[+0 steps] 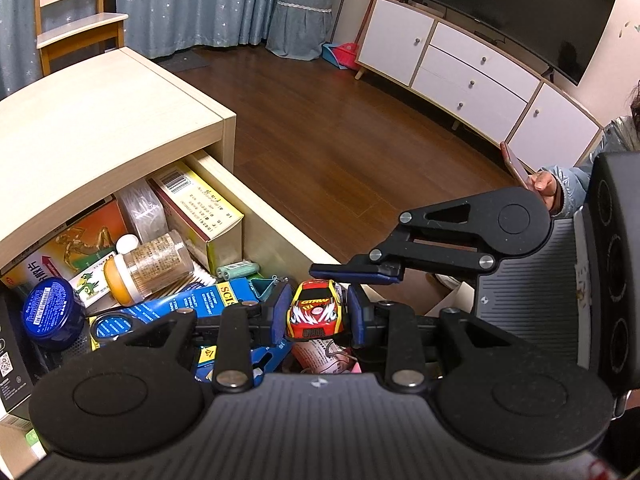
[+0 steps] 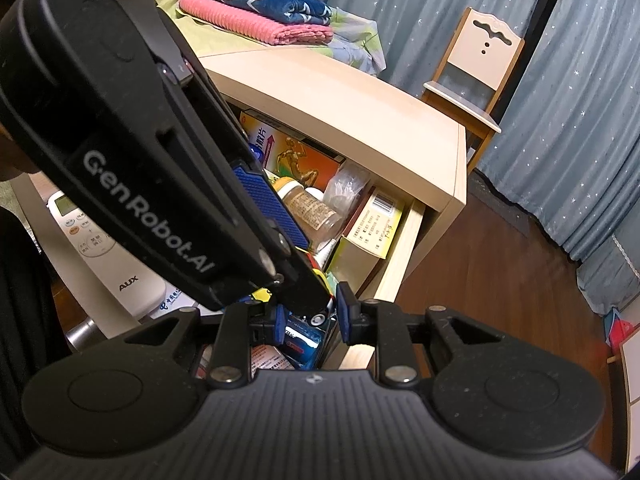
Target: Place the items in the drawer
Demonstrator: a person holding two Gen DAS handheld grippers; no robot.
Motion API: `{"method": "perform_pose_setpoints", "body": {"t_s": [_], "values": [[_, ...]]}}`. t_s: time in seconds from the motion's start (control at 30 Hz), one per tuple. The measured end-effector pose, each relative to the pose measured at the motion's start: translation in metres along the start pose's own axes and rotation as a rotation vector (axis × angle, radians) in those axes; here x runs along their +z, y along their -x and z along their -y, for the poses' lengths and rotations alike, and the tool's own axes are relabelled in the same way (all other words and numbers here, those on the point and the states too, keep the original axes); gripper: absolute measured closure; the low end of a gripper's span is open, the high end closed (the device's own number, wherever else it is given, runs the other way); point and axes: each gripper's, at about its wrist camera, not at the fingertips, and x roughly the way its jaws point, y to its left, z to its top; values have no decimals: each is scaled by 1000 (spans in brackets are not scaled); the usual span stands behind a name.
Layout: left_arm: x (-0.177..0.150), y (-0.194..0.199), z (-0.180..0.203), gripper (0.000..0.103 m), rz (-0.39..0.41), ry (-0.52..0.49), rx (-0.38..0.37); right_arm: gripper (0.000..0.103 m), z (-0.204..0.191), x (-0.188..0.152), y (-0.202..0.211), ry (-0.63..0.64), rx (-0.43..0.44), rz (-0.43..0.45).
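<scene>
The left gripper (image 1: pixel 318 314) pinches a toy car (image 1: pixel 316 314) between its blue pads, and it hangs right over the open drawer (image 1: pixel 272 216), which is pulled out from under the pale wood cabinet (image 1: pixel 100 128). The car is red and yellow with white flames; "GTRW" reads across its windscreen band.

The right gripper (image 2: pixel 312 318) comes in from the side. Its fingers stand apart with nothing between them — in the left view one blue tip sits just above the car's roof; whether it touches, I cannot tell.

By my reading the step in hand is carrying the car to the drawer — or, just as the scene allows, lifting it out of the pile. If it is going in, the next move calls for a gap among the clutter, since the drawer is crowded, then a gentle spread of the pads.

Writing now. A blue pack (image 1: pixel 216 300) below shows "SCIS", with small print I cannot read. The yellow box (image 1: pixel 200 204) carries a barcode and Chinese text. In the right view the left gripper's arm reads "GenRobot.AI", and a white remote (image 2: pixel 104 248) says "AUX".
</scene>
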Motion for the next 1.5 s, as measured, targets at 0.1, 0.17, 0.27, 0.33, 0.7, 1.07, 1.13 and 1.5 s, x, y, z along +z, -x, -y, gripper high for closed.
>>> {"method": "perform_pose_setpoints", "body": {"t_s": [0.1,0.17,0.27,0.33,0.7,1.07,1.13,1.5], "values": [[0,-1,-1,67,0,0,-3,83,0,0,0,-6,1,-5],[0,-2,-1,67,0,3,-6,83,0,0,0,-9,1,-8],[-1,-2,-3,67,1,5,-11,83,0,-1,0,-14,0,-13],[0,-2,-3,67,1,6,-12,83,-1,-1,0,-14,0,-14],[0,-4,-4,67,-3,5,-19,83,-1,-1,-1,-30,-1,-27],[0,-10,-12,67,-12,23,-21,83,-2,1,-5,-40,1,-53],[0,-11,-15,67,-15,31,-18,83,-2,1,-6,-44,0,-58],[-2,-26,-33,67,-34,74,-17,83,-1,-1,-6,-73,3,-73]]}}
